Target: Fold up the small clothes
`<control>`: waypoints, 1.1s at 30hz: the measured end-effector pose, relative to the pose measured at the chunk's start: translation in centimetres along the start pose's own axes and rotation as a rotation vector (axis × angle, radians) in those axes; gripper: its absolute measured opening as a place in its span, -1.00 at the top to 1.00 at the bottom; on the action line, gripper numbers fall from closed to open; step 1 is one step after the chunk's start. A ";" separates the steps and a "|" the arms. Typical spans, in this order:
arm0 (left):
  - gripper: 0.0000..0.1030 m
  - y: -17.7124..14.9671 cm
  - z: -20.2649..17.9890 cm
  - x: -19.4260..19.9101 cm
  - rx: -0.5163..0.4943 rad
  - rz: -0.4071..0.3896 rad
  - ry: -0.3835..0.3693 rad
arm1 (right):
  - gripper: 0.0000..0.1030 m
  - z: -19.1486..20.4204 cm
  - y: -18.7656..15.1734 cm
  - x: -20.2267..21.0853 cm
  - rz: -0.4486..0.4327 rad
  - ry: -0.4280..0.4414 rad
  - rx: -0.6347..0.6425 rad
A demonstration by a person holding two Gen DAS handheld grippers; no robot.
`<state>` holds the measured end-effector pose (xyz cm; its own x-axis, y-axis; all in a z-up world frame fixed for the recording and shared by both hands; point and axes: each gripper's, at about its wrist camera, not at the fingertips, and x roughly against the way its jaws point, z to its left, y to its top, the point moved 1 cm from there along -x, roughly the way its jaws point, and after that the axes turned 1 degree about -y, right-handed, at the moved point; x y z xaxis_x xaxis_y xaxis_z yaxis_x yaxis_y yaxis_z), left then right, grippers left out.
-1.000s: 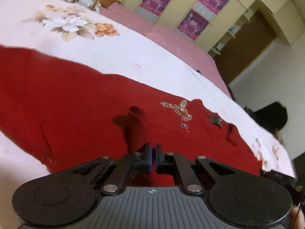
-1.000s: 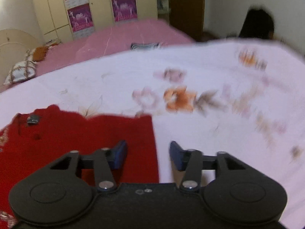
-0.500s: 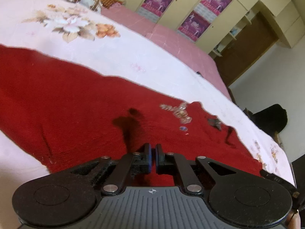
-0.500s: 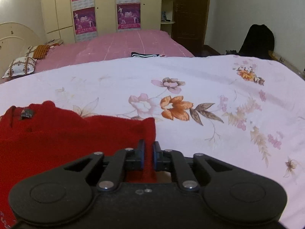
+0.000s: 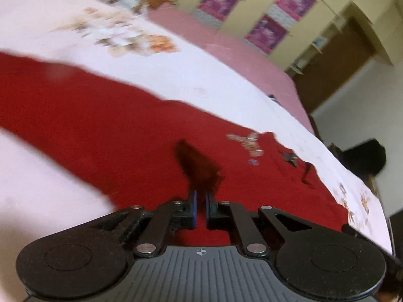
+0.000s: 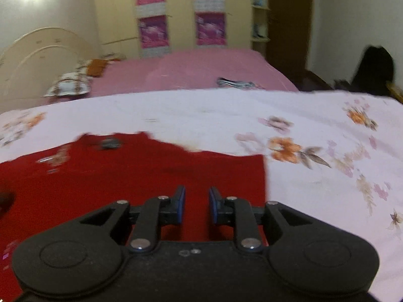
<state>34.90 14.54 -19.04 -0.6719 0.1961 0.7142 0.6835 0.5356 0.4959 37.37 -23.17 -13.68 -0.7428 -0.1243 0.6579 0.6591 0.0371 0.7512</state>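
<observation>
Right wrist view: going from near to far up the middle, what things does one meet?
right tool → red sweater → white floral bedspread → pink bed → wardrobe with purple posters

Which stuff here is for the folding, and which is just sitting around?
For the folding:
red sweater
left gripper, pinching a ridge of it
right gripper, open above it

Just around:
flowered sheet
pink bed
pillows
wardrobe posters
</observation>
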 end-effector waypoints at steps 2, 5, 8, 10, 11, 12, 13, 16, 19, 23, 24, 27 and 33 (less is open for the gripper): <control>0.92 0.0 1.9 1.0 0.053 0.007 0.013 | 0.58 2.7 -0.5 0.1 0.007 0.047 0.030; 0.92 0.2 4.8 3.0 0.102 -0.020 0.048 | 0.58 6.5 -1.2 0.3 0.018 0.106 0.079; 0.92 0.6 7.5 5.1 0.137 -0.052 0.078 | 0.58 9.3 -1.2 0.4 0.023 0.159 0.100; 0.92 0.8 9.0 6.0 0.154 -0.061 0.089 | 0.58 11.1 -1.2 0.6 0.028 0.184 0.108; 0.92 0.9 9.7 6.3 0.157 -0.061 0.097 | 0.58 11.8 -1.2 0.8 0.029 0.194 0.113; 0.92 0.9 10.2 6.6 0.157 -0.061 0.108 | 0.58 12.5 -1.2 0.9 0.029 0.205 0.119; 0.91 1.0 10.6 6.7 0.150 -0.061 0.113 | 0.58 13.3 -1.2 1.0 0.030 0.219 0.122; -0.76 1.2 11.2 7.0 0.119 -0.066 0.146 | 0.58 15.7 -0.7 0.8 0.032 0.238 0.142; -1.00 1.0 10.0 8.2 0.020 -0.214 0.170 | 0.57 18.3 -0.4 -0.3 0.035 0.231 0.172; -1.00 2.0 10.2 7.4 -0.020 -0.165 0.175 | 0.58 21.1 -0.4 -1.9 0.062 0.242 0.183; -1.00 2.2 10.8 7.3 -0.003 -0.163 0.179 | 0.58 21.5 -0.5 -2.2 0.060 0.232 0.186; -1.00 3.1 13.6 7.5 0.093 -0.166 0.188 | 0.54 23.3 -0.8 -3.6 0.083 0.207 0.191; -0.99 5.3 19.6 6.9 0.281 -0.191 0.182 | 0.56 26.7 -2.2 -3.0 0.101 0.342 0.262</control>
<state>28.29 34.84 -21.22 -0.7007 -0.0643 0.7105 0.4290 0.7577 0.4917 35.05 3.62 -15.83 -0.5656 -0.4262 0.7060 0.6414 0.3108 0.7015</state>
